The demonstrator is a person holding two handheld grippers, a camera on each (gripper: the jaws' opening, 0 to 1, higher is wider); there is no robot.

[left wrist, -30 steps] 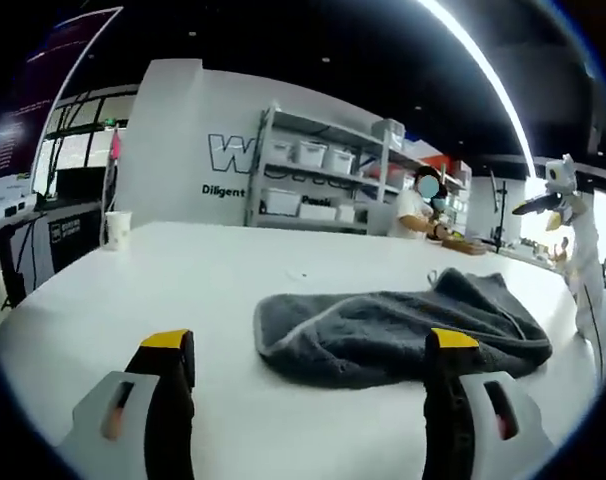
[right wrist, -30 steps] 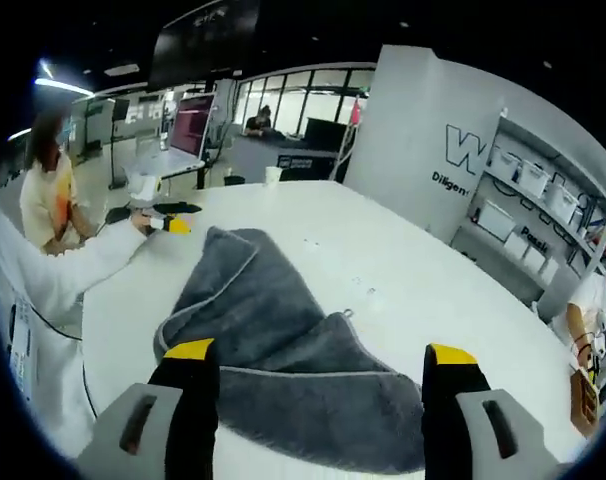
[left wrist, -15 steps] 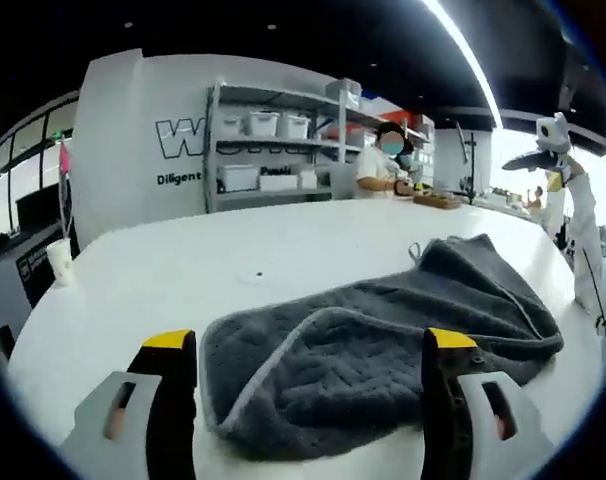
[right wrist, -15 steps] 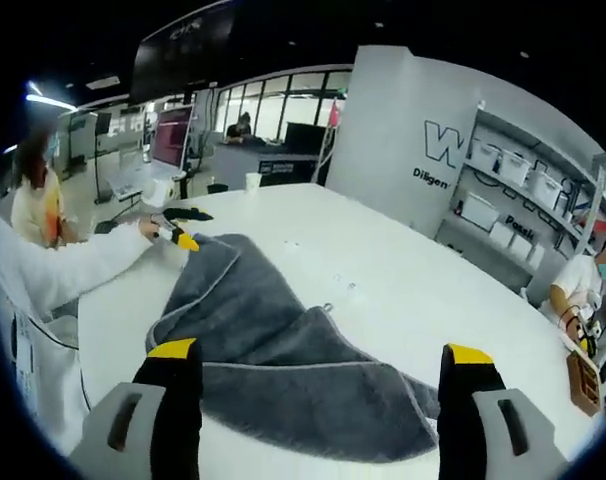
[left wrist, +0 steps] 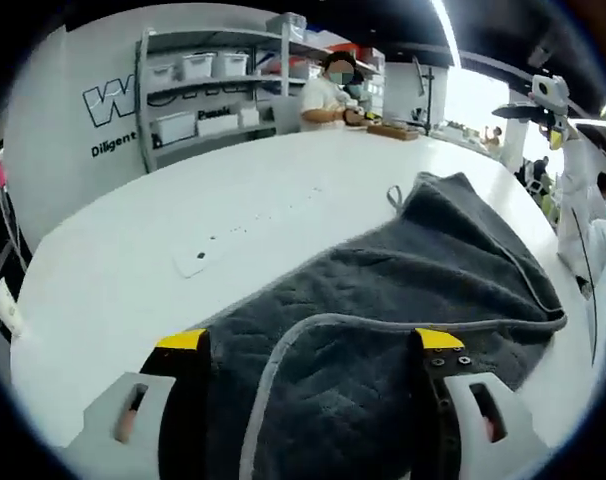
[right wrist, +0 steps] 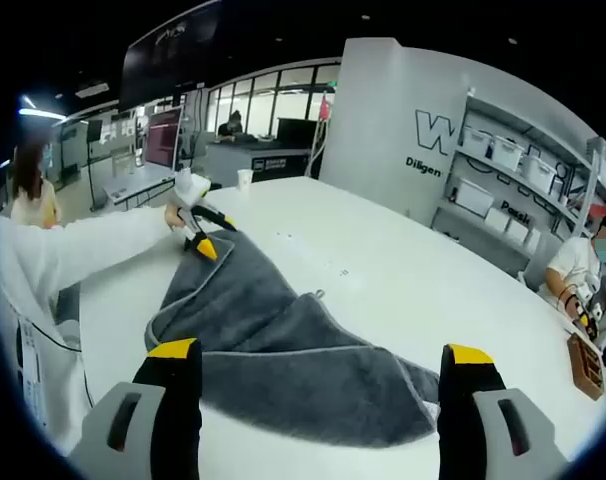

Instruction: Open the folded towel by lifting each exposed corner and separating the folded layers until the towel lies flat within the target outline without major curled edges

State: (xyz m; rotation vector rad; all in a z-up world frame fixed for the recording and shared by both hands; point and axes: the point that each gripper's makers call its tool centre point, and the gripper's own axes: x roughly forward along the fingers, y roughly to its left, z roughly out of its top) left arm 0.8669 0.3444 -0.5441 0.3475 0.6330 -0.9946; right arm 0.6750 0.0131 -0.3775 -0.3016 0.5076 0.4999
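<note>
Change: as the left gripper (left wrist: 308, 345) closes in on the towel (left wrist: 403, 300), the grey cloth, which lay well ahead of the jaws a second ago, now runs under and between them; in the right gripper view the left gripper (right wrist: 205, 240) reaches the towel's far end.
Meaning: judged from this, the approach is nearly done and a corner lift comes next (no layer is opened yet).
Towel: still folded on the white table (left wrist: 133, 250), with a pale piped edge curving across the top layer and a small hanging loop (left wrist: 392, 194) at one border.
Left gripper: jaws spread wide, holding nothing.
Right gripper (right wrist: 318, 360): jaws wide apart, empty, hovering near the towel's closer edge (right wrist: 303, 420).
Outline: no target outline that I can make out.
Writing: large "W" and "Diligen…" on the white wall (right wrist: 428, 140), both cut off; shelf-bin (right wrist: 513, 215) labels too blurred to read.
</note>
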